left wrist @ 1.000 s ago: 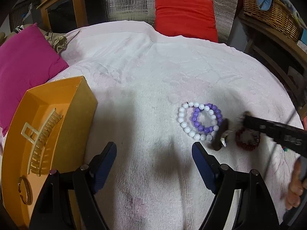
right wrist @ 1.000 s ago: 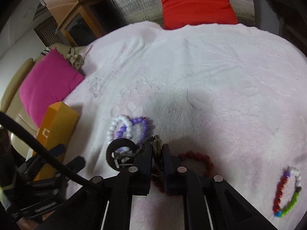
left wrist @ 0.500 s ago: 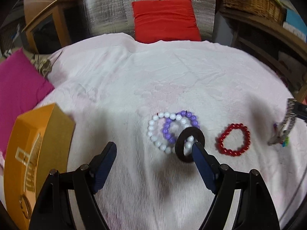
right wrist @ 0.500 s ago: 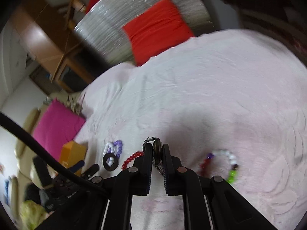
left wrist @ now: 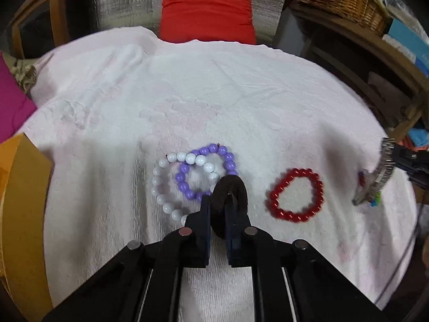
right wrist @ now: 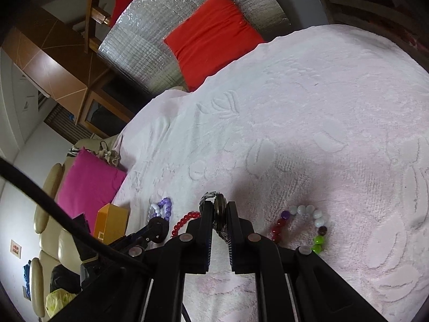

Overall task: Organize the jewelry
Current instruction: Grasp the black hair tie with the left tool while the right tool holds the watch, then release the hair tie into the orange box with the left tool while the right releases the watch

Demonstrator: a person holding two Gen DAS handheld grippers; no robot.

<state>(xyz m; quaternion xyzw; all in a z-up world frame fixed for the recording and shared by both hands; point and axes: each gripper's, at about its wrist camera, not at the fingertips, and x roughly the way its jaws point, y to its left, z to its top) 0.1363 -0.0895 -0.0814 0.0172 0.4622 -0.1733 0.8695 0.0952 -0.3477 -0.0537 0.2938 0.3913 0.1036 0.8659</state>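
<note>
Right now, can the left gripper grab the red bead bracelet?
Probably not yet: the left gripper is shut on the dark ring. The red bead bracelet lies uncovered just beside it.

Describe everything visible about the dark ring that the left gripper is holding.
The dark ring is a thick, dark brown band, matte and slightly fuzzy-looking, like a bangle or covered hair tie. It stands nearly upright, pinched at its lower part by the left gripper, whose jaws are closed on it. Its top arc overlaps the purple bracelet and white bracelet in view; contact with them cannot be told.
</note>
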